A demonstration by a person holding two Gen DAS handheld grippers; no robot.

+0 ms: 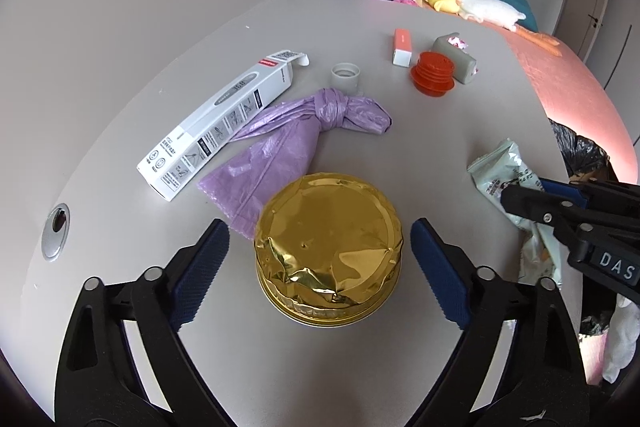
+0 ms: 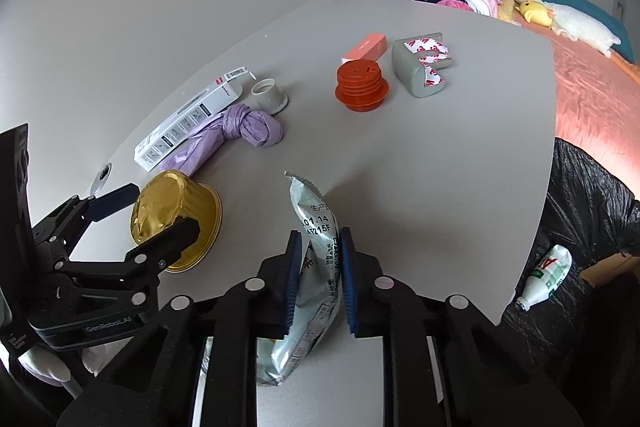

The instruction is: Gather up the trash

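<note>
My left gripper (image 1: 320,271) straddles the gold foil container (image 1: 328,251), which sits upside down on the grey table (image 1: 460,131), rim flat on the surface. The jaws stand apart, one blue pad on each side of the round wall with a gap on both sides, so nothing is gripped yet. The container lies straight ahead of this gripper and below it; being round, it has no long axis to line up with, so I judge that closing is all that is left here.

To the right, my right gripper (image 2: 318,283) is clamped on the silvery snack wrapper (image 2: 316,259), the pads pressing its crumpled middle. The wrapper's long axis runs away from me, the torn end forward. Further right, past the table edge, the black trash bag (image 2: 580,211) hangs open with a white bottle (image 2: 546,277) inside; it is nearer my right hand.
</note>
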